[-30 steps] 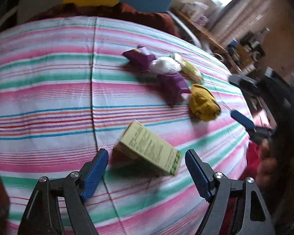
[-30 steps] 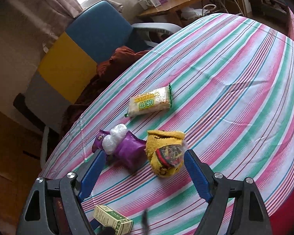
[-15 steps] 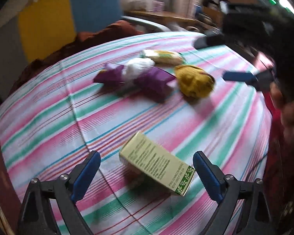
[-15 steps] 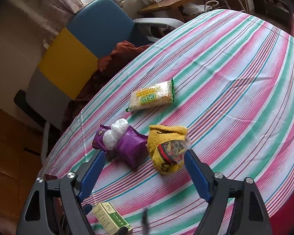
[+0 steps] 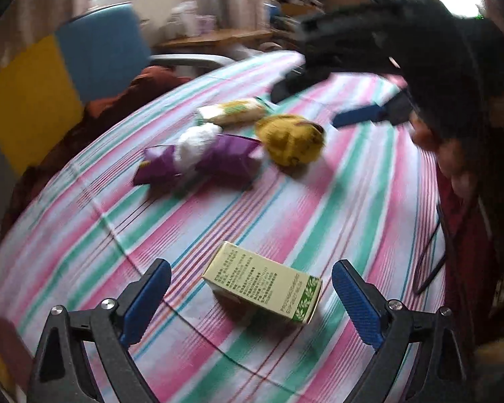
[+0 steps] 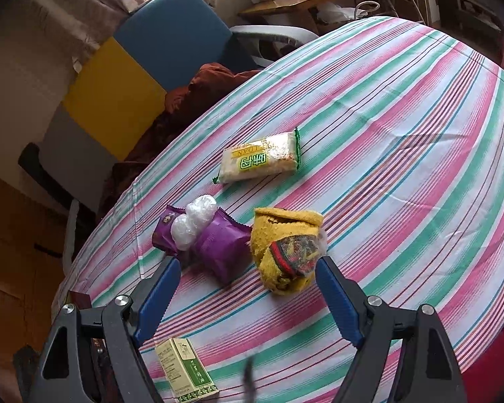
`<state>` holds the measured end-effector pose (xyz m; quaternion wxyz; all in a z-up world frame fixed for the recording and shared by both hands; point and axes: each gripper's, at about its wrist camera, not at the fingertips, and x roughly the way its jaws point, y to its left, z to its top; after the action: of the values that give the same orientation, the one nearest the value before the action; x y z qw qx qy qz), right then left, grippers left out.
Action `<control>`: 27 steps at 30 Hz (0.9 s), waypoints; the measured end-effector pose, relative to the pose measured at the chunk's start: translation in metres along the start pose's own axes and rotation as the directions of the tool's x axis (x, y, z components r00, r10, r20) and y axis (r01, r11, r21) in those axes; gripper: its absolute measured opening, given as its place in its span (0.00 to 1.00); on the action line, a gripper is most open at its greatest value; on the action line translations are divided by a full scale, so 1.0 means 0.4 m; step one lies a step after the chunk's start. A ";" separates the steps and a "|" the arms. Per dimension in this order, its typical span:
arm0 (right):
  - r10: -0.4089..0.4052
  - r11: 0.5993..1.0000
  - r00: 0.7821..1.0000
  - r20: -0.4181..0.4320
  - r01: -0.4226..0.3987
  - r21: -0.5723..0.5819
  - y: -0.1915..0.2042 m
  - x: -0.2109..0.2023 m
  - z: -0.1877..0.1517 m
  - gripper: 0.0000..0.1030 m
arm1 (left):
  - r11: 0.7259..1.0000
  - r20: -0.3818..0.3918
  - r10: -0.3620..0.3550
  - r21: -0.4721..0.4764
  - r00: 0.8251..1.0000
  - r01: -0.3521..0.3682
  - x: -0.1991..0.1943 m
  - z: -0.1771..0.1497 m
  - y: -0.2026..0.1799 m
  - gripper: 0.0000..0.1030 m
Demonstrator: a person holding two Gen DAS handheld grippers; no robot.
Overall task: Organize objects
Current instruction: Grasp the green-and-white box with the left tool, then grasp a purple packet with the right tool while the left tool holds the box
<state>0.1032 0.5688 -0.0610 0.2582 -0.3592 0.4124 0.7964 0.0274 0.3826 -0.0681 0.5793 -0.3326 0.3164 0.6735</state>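
My left gripper (image 5: 248,297) hangs over the near part of the bench (image 5: 352,201), its blue fingers (image 5: 146,302) spread wide; they have just been opening, and the green-and-cream carton (image 5: 263,290) lies flat on the striped cloth between them, touched by neither pad. From my right wrist camera I see the same carton (image 6: 184,371) low in the picture, just beside the left finger of the right gripper (image 6: 248,294). The right gripper's fingers (image 6: 336,299) stand apart with nothing clamped in them, and they frame the cluster further out on the cloth. There, the yellow knitted pouch (image 6: 285,245) with a dark patterned packet showing in its mouth sits just ahead of the right fingertip, touching the purple snack packet (image 6: 223,247) beside it. A second purple packet (image 6: 163,233) lies on the far side of that one, and a clear-wrapped white bundle (image 6: 195,220) rests on top across the two. A cream rice-cracker pack with green lettering (image 6: 260,163) lies apart from the cluster, further toward the middle of the bench. In the left view, which is blurred, the right gripper (image 5: 363,116) shows above the pouch (image 5: 290,139), with a hand (image 5: 453,164) behind it. Beyond the bench edge stands a chair with a blue and yellow back (image 6: 144,63) and a rust-brown cloth (image 6: 198,90) heaped on it.
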 end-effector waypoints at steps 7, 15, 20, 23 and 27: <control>-0.003 1.000 1.000 -0.003 0.003 0.003 -0.002 0.003 -0.001 0.82 | 0.994 -0.063 -0.050 0.093 0.997 0.056 0.050 0.002 0.000 0.77; 0.062 0.997 0.998 0.030 -0.060 -0.049 0.028 -0.013 -0.005 0.82 | 0.975 0.049 0.003 -0.221 0.999 0.007 0.017 -0.065 0.017 0.73; 0.063 0.986 0.998 -0.005 -0.063 -0.157 0.081 0.004 -0.024 0.80 | 0.917 0.112 0.093 -0.398 0.989 -0.041 -0.036 -0.143 0.021 0.73; 0.021 0.970 0.998 -0.054 -0.033 -0.242 0.123 0.033 -0.043 0.79 | 0.905 0.148 0.118 -0.424 0.982 -0.045 -0.038 -0.160 0.025 0.73; 0.003 0.954 0.991 -0.132 -0.043 -0.296 0.156 0.081 -0.058 0.71 | 0.894 0.171 0.140 -0.446 0.975 -0.050 -0.022 -0.165 0.036 0.74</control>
<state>0.0478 0.5203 -0.0663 0.1644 -0.4402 0.3076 0.8274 0.0197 0.3222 -0.0985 0.4845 -0.3697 0.1128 0.7848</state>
